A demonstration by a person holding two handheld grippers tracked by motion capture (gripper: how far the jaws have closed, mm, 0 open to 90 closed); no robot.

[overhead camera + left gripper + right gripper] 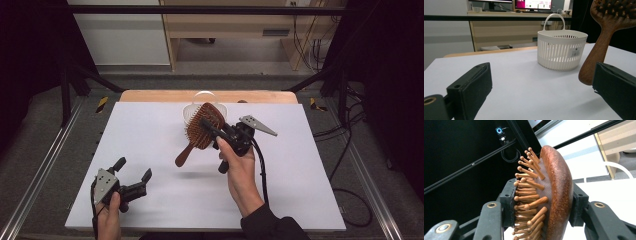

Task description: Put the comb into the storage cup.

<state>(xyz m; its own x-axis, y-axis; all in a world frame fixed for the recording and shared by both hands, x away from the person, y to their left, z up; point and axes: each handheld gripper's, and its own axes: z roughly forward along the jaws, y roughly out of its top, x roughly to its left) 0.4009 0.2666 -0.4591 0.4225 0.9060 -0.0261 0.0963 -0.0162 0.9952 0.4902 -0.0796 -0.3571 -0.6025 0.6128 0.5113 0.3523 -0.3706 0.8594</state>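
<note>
A brown wooden hairbrush (201, 129) hangs above the middle of the white table, head up and handle slanting down to the left. My right gripper (212, 131) is shut on the brush head (549, 195), one jaw against the bristles and the other against the back. Just behind the brush stands a white slatted basket (192, 111) with a handle; it is upright and looks empty in the left gripper view (561, 48). My left gripper (134, 170) rests low at the table's front left, open with nothing between its jaws. The brush handle (596, 58) hangs ahead of it to the right.
The white sheet (150, 150) covers the table, with a wooden edge (150, 95) at the back. Black frame bars (75, 80) stand at both rear corners, and cables (345, 150) lie on the floor to the right. Shelving (499, 32) stands behind the table.
</note>
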